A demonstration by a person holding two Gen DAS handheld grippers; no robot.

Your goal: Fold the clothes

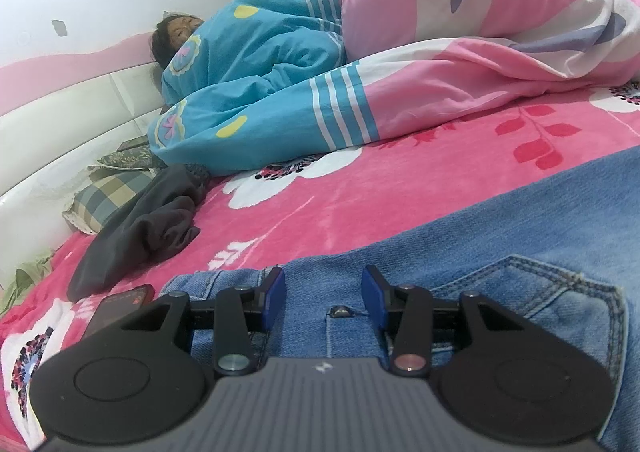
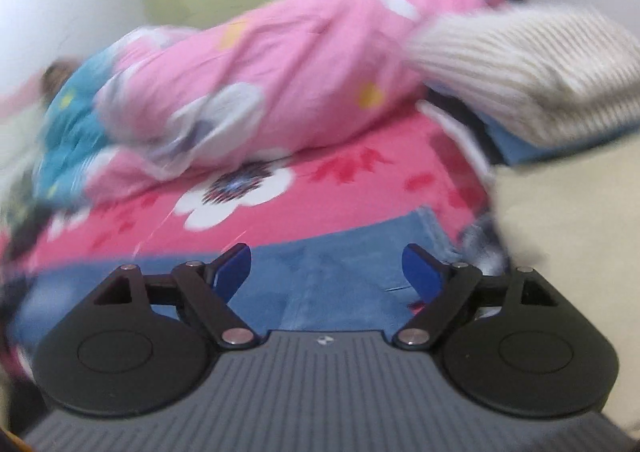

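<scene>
Spread flat on the pink floral bed (image 1: 340, 208), blue jeans (image 1: 520, 220): heavy, limp denim, best pinched at the stiff waistband or hem; left gripper (image 1: 323, 298) and right gripper (image 2: 327, 270) both gaping wide, empty, low over the fabric.

The bed's pink flowered blanket (image 1: 360, 196) carries jeans (image 1: 500, 252), a dark garment (image 1: 148, 228), a quilt (image 1: 360, 64) and pillows (image 1: 100, 200).

Left tool (image 1: 323, 294) (jaws apart) over jeans (image 1: 500, 252).
</scene>
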